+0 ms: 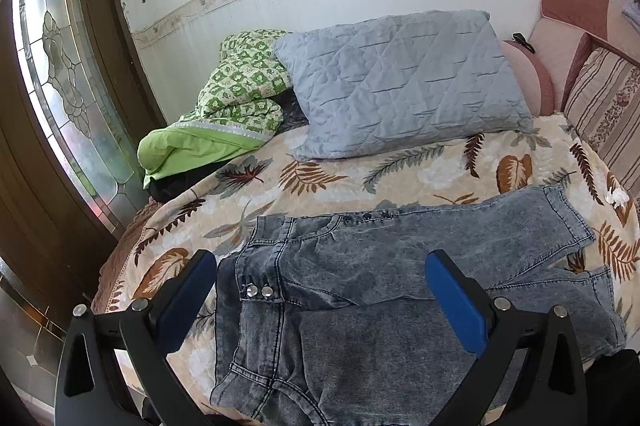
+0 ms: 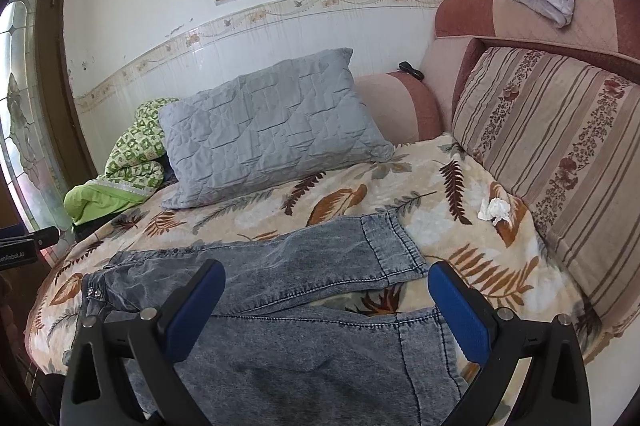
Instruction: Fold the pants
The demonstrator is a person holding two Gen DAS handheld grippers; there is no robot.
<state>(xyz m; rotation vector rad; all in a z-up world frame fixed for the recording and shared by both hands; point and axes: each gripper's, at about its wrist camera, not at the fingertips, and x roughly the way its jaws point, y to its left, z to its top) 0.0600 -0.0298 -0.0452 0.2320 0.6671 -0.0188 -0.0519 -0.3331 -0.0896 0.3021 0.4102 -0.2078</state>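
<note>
Grey-blue washed denim pants [image 1: 360, 286] lie spread on the leaf-patterned blanket [image 1: 320, 181], waist to the left, both legs running right. My left gripper [image 1: 320, 266] is open and empty, held above the waist and hip area. In the right wrist view the pants [image 2: 300, 346] lie the same way, the far leg's hem [image 2: 392, 250] resting flat and the near leg under the camera. My right gripper [image 2: 326, 278] is open and empty above the legs, near the gap between them.
A grey quilted pillow [image 1: 400, 81] and a green patterned quilt [image 1: 232, 97] lie at the back of the bed. A striped cushion [image 2: 560, 153] and pink sofa back stand at the right. A crumpled white tissue [image 2: 495, 209] lies beside the cushion. A glass door [image 1: 60, 65] is at left.
</note>
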